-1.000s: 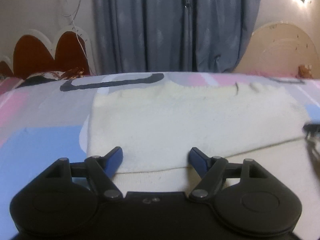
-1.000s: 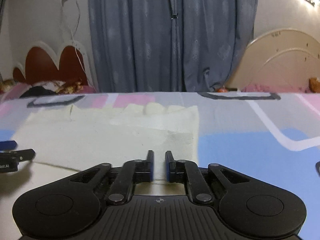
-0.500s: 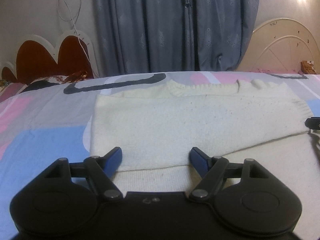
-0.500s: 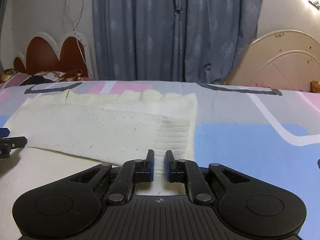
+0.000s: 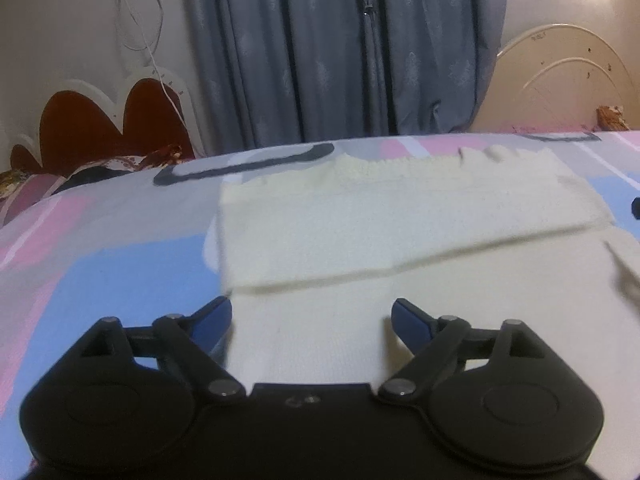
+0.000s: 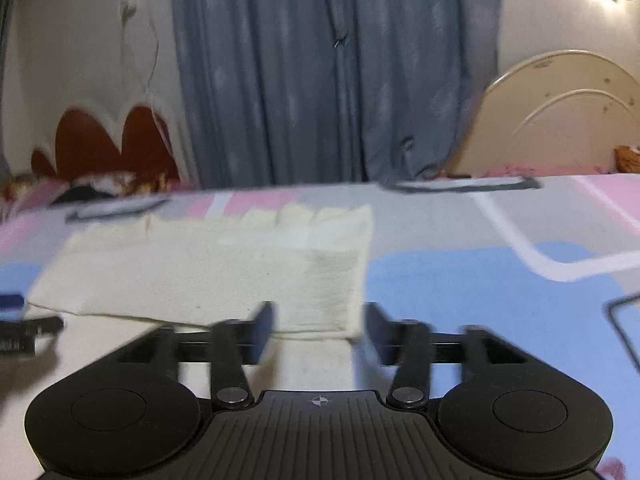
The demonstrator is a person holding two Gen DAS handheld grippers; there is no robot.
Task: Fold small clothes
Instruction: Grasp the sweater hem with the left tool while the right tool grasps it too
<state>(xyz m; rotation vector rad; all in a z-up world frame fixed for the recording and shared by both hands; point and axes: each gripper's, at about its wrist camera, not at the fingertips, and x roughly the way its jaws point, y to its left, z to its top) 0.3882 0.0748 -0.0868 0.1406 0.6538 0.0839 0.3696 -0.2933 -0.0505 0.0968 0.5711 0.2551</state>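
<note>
A cream knitted sweater (image 5: 400, 232) lies flat on a bed, with a sleeve (image 6: 208, 280) folded across its body so that the ribbed cuff ends near the garment's right edge. The bedsheet (image 5: 120, 280) under it is printed in blocks of pale blue, pink and grey, with white lines and dark grey rounded outlines. The sweater takes up the middle of the bed in front of both tools.

The left gripper (image 5: 311, 312) hangs just above the sweater's lower body, its blue-tipped jaws spread wide and opening further, with nothing pinched between them; only flat cloth shows below the gap. The right gripper (image 6: 320, 322) is blurred, and its jaws are opening, standing apart on either side of the cuff end of the folded sleeve. The cloth lies between them, but the pads do not press on it.

Behind the bed hang long grey-blue curtains (image 5: 340, 52), drawn shut, against a pale wall. To the left stands a scalloped headboard (image 5: 104, 120), dark red with a white border, with a white cable (image 5: 156, 40) dangling down the wall above it. Patterned bedding (image 5: 120, 160) is bunched at its foot. To the right is a cream arched bed frame (image 6: 560, 112), with a small brown object on the pink bedding in front of it, too small to make out. A bright light glares in the top right corner.
</note>
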